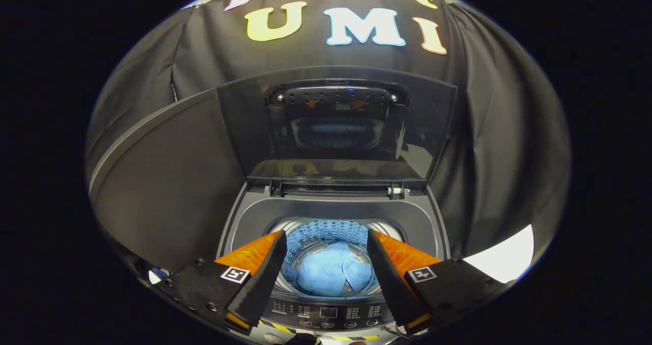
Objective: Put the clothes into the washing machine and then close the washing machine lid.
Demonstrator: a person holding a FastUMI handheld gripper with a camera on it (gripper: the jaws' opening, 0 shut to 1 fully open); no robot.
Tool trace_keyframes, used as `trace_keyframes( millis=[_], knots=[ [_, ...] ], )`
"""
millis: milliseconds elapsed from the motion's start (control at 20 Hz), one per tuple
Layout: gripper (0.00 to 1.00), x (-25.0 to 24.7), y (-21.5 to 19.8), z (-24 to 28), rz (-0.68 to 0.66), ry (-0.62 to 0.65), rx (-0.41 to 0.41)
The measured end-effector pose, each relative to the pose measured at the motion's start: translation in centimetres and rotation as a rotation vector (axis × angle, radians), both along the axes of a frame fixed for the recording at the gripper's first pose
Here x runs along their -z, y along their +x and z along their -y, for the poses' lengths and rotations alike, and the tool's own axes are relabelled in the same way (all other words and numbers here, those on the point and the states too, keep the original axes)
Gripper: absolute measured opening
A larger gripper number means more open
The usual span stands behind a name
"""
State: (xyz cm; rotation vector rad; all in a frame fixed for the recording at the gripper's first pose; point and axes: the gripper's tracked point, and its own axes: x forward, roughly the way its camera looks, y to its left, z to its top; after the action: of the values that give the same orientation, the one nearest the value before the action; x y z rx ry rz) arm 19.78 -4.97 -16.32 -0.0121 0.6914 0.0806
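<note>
Booth, black cloth wall (484,131). Washing machine (333,217), top-loading; lid (336,126) raised upright at 12 o'clock. Blue clothes (331,273) bunched inside the drum (326,233). Gripper (326,238) above the control panel (328,313) at 6 o'clock, fingers spread wide, holding nothing.

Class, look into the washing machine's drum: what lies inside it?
Blue clothes lie bunched on the drum's floor, seen between the open fingers. What is under the clothes is covered. The lid stands raised behind.
</note>
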Motion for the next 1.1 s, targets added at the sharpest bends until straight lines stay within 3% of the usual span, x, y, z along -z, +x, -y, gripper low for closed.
trace_keyframes(
  millis=[150, 750, 1100],
  knots=[
    [0.97, -1.6, 0.4, -0.3, 0.050, 0.002, -0.005],
    [0.97, -15.8, 6.9, -1.1, 0.499, 0.007, -0.020],
    [0.97, -18.5, 12.7, -1.7, 0.579, -0.004, -0.007]
  ],
)
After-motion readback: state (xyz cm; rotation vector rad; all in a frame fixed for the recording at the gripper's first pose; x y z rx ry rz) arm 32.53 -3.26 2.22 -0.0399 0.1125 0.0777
